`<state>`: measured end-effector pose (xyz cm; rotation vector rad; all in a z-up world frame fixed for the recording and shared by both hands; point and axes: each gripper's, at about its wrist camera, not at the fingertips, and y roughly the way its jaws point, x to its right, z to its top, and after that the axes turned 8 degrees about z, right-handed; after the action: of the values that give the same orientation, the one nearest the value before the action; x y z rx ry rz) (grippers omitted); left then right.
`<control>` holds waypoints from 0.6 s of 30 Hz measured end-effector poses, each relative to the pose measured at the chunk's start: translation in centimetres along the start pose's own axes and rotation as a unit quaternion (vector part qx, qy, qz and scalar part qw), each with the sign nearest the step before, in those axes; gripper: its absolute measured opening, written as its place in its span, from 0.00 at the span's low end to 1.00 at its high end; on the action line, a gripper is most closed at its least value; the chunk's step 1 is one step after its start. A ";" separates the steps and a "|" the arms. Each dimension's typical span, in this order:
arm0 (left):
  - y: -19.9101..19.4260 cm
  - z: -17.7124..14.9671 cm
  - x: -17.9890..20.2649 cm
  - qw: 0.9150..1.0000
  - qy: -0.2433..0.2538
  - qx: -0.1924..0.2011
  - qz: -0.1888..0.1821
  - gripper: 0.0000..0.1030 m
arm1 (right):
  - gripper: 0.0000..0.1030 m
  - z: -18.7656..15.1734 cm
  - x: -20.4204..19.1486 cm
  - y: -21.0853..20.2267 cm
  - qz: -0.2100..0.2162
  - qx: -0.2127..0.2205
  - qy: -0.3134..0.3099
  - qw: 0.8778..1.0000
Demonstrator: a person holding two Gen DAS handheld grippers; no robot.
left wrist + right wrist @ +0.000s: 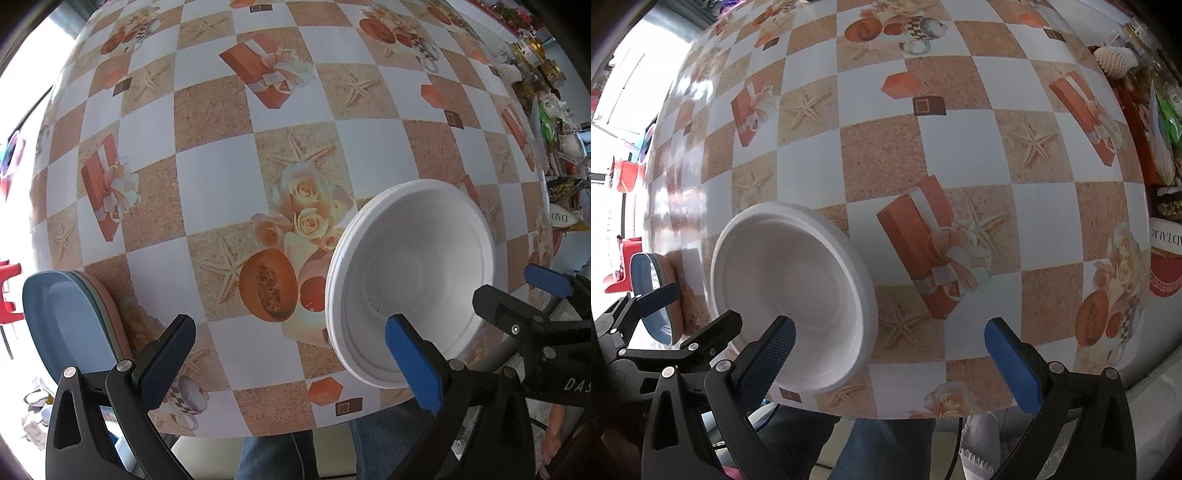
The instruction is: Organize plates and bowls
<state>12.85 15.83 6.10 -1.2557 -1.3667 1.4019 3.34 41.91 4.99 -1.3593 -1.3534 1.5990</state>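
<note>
Left wrist view: my left gripper (291, 354) gapes wide, empty, between the stacked plates (70, 325) and the white foam bowls (410, 284). Right wrist view: my right gripper (897, 354) hangs wide and empty beside the bowls (790, 299); I'd lift clear without nudging either stack.

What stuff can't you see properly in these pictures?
- Plates, left wrist view: left claw covers their near end, so their number is unclear.
- Bowls: stacked rims, number unclear; a blue finger hides part.
- Clutter at the table's right edge: too small and warped.
- Plates, right wrist view: mostly behind the left claw.
</note>
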 end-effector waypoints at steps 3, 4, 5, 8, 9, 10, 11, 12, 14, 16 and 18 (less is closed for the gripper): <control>0.2 0.1 0.2 1.000 0.000 -0.003 0.001 1.00 | 1.00 0.1 0.2 0.3 -0.001 -0.004 0.003 1.000; 0.4 0.1 0.2 1.000 -0.001 -0.004 0.003 1.00 | 1.00 0.2 0.2 0.4 -0.001 -0.005 0.004 1.000; 0.4 0.1 0.2 1.000 0.000 -0.004 0.003 1.00 | 1.00 0.2 0.3 0.4 -0.001 -0.006 0.005 1.000; 0.8 0.1 0.3 1.000 0.001 -0.007 0.005 1.00 | 1.00 0.1 0.8 0.6 -0.001 -0.008 0.009 1.000; 0.9 0.2 0.3 1.000 0.001 -0.007 0.006 1.00 | 1.00 0.2 0.8 0.7 0.000 -0.010 0.010 1.000; 1.0 0.2 0.3 1.000 0.001 -0.008 0.007 1.00 | 1.00 0.2 0.9 0.7 0.000 -0.011 0.012 1.000; 1.1 0.3 0.3 1.000 0.001 -0.008 0.007 1.00 | 1.00 0.2 1.0 0.9 0.000 -0.012 0.013 1.000; 1.3 0.2 0.3 1.000 0.002 -0.009 0.008 1.00 | 1.00 0.3 1.2 0.9 0.001 -0.013 0.014 1.000; 1.6 0.3 0.4 1.000 0.003 -0.011 0.009 1.00 | 1.00 0.3 1.3 1.0 0.000 -0.015 0.015 1.000; 1.8 0.4 0.4 1.000 0.004 -0.012 0.009 1.00 | 1.00 0.4 1.4 1.1 0.000 -0.017 0.016 1.000; 2.1 0.5 0.5 1.000 0.006 -0.012 0.011 1.00 | 1.00 0.5 1.4 1.3 0.000 -0.019 0.017 1.000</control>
<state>12.50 16.04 3.92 -1.2961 -1.3696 1.3956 2.68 42.74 3.34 -1.4036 -1.3692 1.5502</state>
